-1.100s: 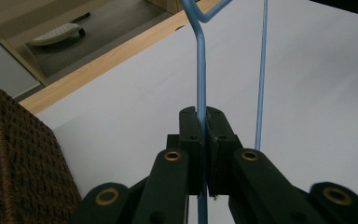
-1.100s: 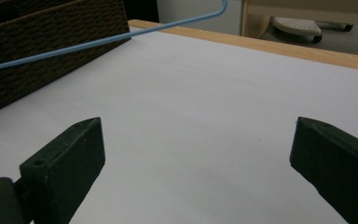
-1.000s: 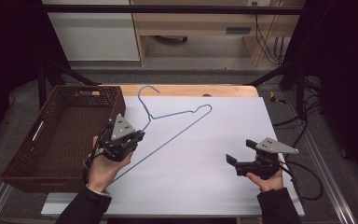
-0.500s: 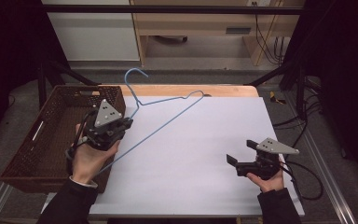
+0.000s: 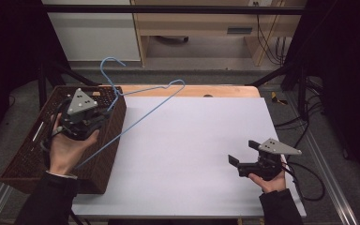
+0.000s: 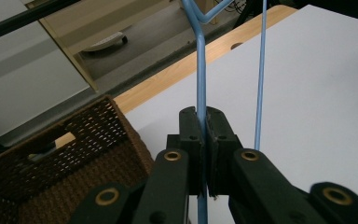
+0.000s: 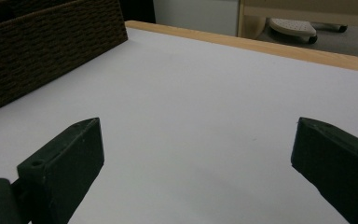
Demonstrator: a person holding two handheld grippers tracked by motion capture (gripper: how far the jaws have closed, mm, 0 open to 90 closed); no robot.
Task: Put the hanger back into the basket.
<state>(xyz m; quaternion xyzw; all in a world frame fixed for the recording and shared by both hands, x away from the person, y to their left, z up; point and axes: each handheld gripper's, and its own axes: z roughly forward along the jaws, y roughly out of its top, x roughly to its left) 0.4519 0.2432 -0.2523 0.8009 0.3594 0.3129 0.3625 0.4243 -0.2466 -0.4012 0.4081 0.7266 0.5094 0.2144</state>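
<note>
One thin blue wire hanger [image 5: 145,105]

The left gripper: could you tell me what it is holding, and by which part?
The left gripper is shut on the blue wire hanger, clamping one straight wire run below its neck.

Your table [image 5: 201,154] has a white top w/ a wood strip [image 5: 192,90] along the far edge. Brown wicker basket [image 5: 28,154] sits at its left side. Beyond the table: a pale wood bench [image 5: 192,23] & black cables [image 5: 267,42] on the floor.
</note>
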